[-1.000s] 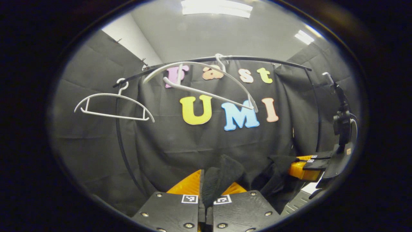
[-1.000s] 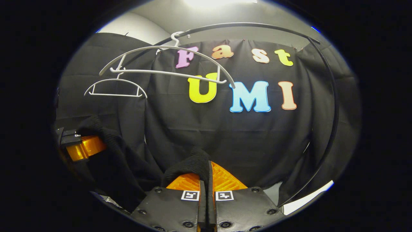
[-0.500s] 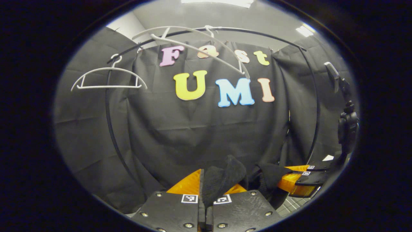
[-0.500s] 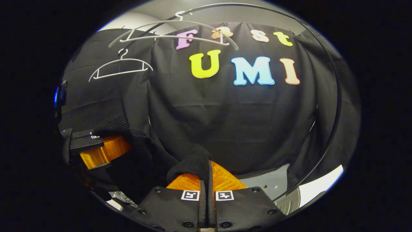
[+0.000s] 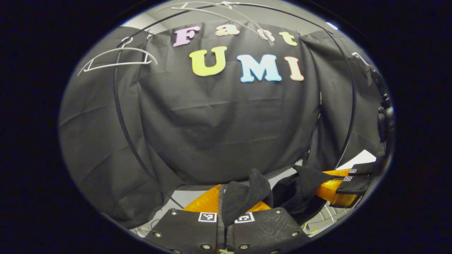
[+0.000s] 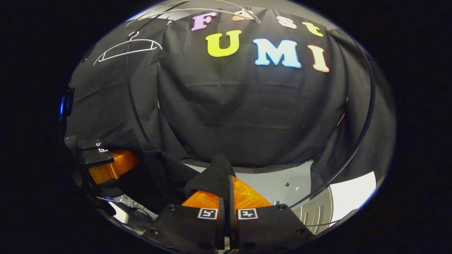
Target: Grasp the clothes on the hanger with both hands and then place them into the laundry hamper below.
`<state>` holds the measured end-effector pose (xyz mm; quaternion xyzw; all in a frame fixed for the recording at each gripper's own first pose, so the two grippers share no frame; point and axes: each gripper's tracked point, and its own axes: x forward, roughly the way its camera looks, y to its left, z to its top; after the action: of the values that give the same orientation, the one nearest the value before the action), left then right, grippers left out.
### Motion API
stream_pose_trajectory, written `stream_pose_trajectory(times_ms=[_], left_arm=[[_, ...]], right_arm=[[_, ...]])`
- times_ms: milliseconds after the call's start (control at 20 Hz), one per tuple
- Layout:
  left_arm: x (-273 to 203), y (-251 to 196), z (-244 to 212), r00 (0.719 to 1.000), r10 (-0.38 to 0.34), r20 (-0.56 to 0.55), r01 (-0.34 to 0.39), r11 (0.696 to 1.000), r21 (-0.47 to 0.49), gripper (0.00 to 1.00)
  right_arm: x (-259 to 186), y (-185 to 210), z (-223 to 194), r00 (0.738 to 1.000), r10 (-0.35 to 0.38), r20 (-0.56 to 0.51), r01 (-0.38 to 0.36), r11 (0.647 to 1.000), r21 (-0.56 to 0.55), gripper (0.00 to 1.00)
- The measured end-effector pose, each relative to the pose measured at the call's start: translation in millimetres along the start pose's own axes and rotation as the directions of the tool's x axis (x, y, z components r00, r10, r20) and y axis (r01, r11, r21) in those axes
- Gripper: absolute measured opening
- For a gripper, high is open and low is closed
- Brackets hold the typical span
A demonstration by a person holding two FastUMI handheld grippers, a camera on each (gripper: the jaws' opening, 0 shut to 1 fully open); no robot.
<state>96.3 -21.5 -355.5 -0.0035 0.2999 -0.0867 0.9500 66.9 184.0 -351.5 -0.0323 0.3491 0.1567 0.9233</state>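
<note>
In the left gripper view the left gripper (image 5: 226, 211) sits at 6 o'clock with its jaws clamped on a fold of the black knitted garment (image 5: 247, 192), which bunches up between the fingers and trails toward 4 o'clock, where the right gripper (image 5: 339, 185) pinches another part of the same cloth. In the right gripper view the right gripper (image 6: 227, 206) likewise has its jaws closed on a ridge of the garment (image 6: 212, 180), and the fabric sags away toward 8 o'clock to the left gripper (image 6: 109, 165), which grips its far end. The garment hangs slack between the two grippers, clear of the white hangers (image 5: 116, 60), which are bare on the black rail (image 5: 120, 106) near 11 o'clock. Compared with a second ago, the hangers and rail have slid from mid-frame up to the top rim in both views, so both grippers have come down well below the rail while staying clamped on the cloth. More pale floor (image 6: 268, 183) now shows under the hem of the black wall cloth (image 6: 247, 113), and a slatted grey edge (image 6: 316, 210) has appeared near 4 o'clock in the right gripper view; whether that is the hamper I cannot tell.
</note>
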Motion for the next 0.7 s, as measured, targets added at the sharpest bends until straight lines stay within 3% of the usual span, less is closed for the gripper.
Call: stream_pose_trajectory(times_ms=[150,450,500,550,700], left_arm=[[1,2,-28,0.996,0.004,-0.089,-0.005,1.000,-0.007,0.05],[-4,-7,-67,0.975,-0.056,-0.213,0.049,0.998,-0.037,0.07],[-5,-5,-68,0.973,-0.053,-0.225,0.047,0.998,-0.029,0.07],[-7,-3,-69,0.972,-0.053,-0.228,0.049,0.999,-0.025,0.15],[-12,-4,-59,0.975,-0.076,-0.209,0.075,0.997,-0.009,0.65]], right_arm=[[2,2,-22,0.997,-0.003,-0.076,0.002,1.000,-0.024,0.11],[-2,-4,-54,0.982,-0.040,-0.186,0.030,0.998,-0.057,0.14],[-2,-8,-60,0.978,-0.054,-0.202,0.042,0.997,-0.065,0.19],[-6,-9,-62,0.974,-0.060,-0.217,0.046,0.997,-0.069,0.25],[-13,-13,-75,0.959,-0.085,-0.269,0.059,0.993,-0.104,0.41]])
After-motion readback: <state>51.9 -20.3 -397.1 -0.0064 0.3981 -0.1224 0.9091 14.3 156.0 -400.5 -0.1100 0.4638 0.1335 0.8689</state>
